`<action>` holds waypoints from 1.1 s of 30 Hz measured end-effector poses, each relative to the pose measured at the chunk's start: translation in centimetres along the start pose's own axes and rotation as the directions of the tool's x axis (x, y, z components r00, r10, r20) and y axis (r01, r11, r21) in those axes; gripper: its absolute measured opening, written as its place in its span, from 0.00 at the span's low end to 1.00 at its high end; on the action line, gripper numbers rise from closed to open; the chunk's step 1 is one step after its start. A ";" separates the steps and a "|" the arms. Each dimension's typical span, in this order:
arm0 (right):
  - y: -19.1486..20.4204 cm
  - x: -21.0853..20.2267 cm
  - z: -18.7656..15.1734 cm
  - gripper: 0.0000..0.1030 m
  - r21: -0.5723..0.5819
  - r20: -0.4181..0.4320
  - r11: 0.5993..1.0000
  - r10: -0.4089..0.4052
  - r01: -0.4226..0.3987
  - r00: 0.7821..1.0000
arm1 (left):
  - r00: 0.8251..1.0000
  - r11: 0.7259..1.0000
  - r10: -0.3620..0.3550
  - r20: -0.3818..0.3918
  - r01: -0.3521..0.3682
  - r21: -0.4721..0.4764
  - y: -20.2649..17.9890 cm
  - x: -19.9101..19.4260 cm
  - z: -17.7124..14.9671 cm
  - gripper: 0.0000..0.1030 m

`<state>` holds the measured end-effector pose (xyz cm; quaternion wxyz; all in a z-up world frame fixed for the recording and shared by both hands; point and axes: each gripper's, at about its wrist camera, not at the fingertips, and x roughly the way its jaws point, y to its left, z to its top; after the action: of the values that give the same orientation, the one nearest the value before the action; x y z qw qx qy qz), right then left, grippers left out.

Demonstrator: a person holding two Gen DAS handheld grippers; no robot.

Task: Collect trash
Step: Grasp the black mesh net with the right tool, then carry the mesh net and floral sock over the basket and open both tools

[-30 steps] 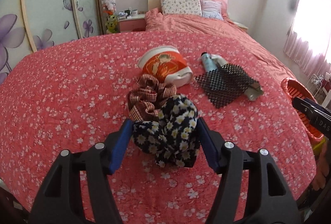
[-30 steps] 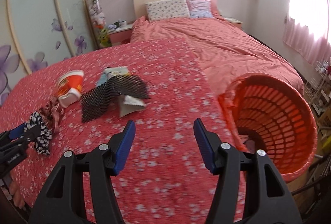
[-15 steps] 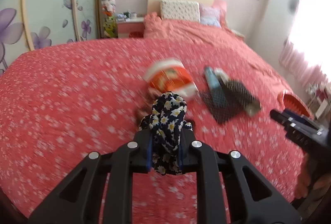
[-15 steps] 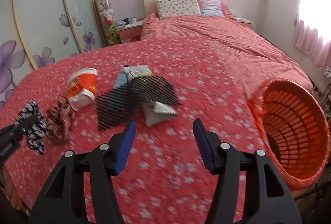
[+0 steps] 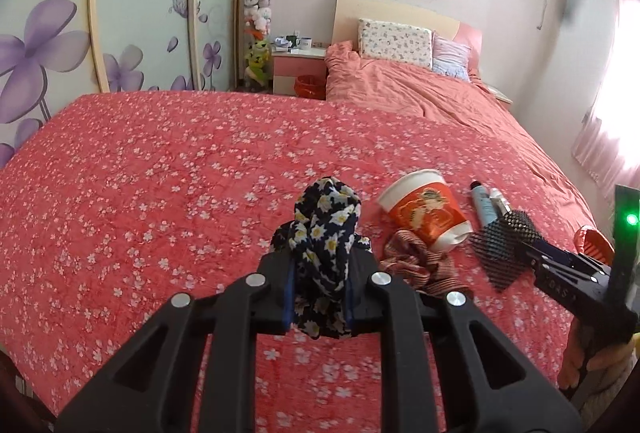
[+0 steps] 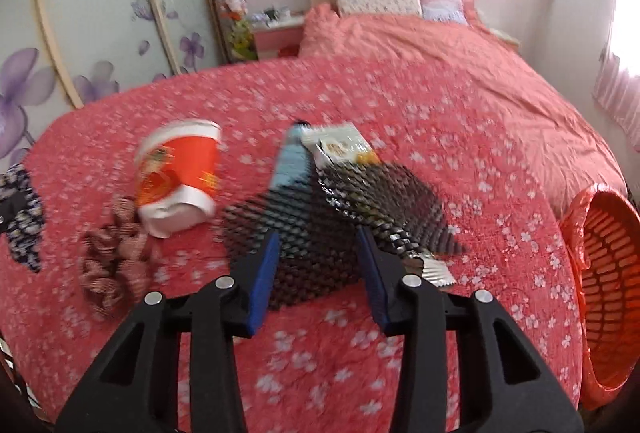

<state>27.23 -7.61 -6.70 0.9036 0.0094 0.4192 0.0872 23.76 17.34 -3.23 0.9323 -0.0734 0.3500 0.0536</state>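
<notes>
My left gripper [image 5: 318, 293] is shut on a dark floral scrunchie [image 5: 326, 233] and holds it above the red floral bedspread [image 5: 160, 173]; the scrunchie also shows in the right wrist view [image 6: 22, 213]. A striped brown scrunchie [image 5: 420, 265] lies beside an orange paper cup [image 5: 426, 213] on its side. My right gripper [image 6: 316, 273] is open, its fingers on either side of a black mesh net [image 6: 320, 225] that lies over a blue tube [image 6: 290, 161] and a snack wrapper [image 6: 344, 147].
An orange laundry-style basket [image 6: 604, 285] lies on its side at the right edge of the bed. Pillows [image 5: 394, 41] and the headboard are at the far end. A nightstand [image 5: 298, 67] and wardrobe doors stand at the left.
My left gripper shut on the floral scrunchie and lifted it off the bed. My right gripper moved left, away from the basket, up to the black mesh net.
</notes>
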 end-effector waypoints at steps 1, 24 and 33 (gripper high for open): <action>-0.3 0.5 -0.1 0.35 0.008 -0.022 1.000 -0.003 0.004 1.000 | 1.000 1.000 -0.001 -0.004 0.001 -0.001 0.1 0.2 -0.1 0.18; -3.1 -9.5 0.4 0.05 0.041 0.213 0.996 0.068 -0.079 0.975 | 0.999 0.999 -0.038 0.034 0.037 0.009 -1.4 -1.7 1.0 0.18; -5.7 -14.1 0.6 0.05 0.075 0.316 0.996 0.016 -0.042 0.949 | 0.992 0.992 -0.107 0.070 0.102 0.068 -5.6 -4.2 1.9 0.18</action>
<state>19.58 -15.53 3.85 0.9565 0.0660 0.2726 0.0810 22.69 11.98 1.52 0.9480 -0.0597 0.3126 -0.0039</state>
